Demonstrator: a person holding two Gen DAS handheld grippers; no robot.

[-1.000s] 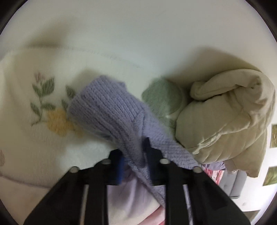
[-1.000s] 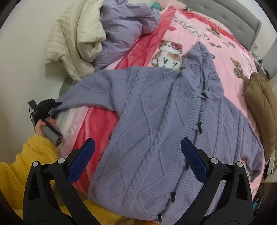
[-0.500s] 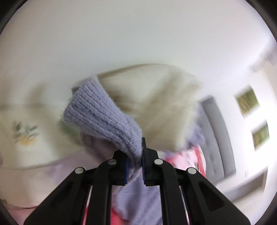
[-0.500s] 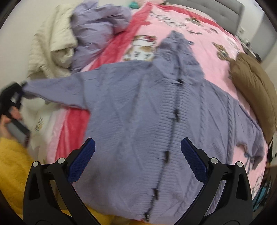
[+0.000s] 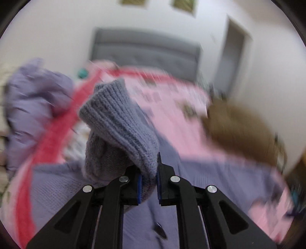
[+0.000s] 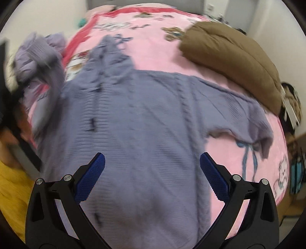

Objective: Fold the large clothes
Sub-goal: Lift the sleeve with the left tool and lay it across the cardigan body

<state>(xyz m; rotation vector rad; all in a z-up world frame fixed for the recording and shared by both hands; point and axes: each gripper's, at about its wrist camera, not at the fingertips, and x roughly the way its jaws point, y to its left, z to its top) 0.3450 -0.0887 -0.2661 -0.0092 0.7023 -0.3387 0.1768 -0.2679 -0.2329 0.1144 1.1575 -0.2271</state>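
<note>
While our left gripper [image 5: 148,188] pinches the cardigan's cuff [image 5: 118,122], the cardigan [image 6: 137,122] lies lengthwise on the bed [image 6: 156,49], beneath and ahead of our right gripper's [image 6: 152,178] spread, empty jaws.

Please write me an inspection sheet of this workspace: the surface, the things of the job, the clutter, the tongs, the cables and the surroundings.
Surface: bed with pink cartoon blanket, red border.
Job's things: lilac knit cardigan lying spread, dark toggle buttons showing; one sleeve cuff lifted off the bed.
Clutter: brown puffy jacket at the blanket's right edge; lilac garment heaped at the left edge.
Tongs: left tongs shut on the sleeve cuff; right tongs open, empty, above the cardigan.
Cables: nothing seen.
Surroundings: grey headboard, white wall, two framed pictures; much motion blur.
</note>
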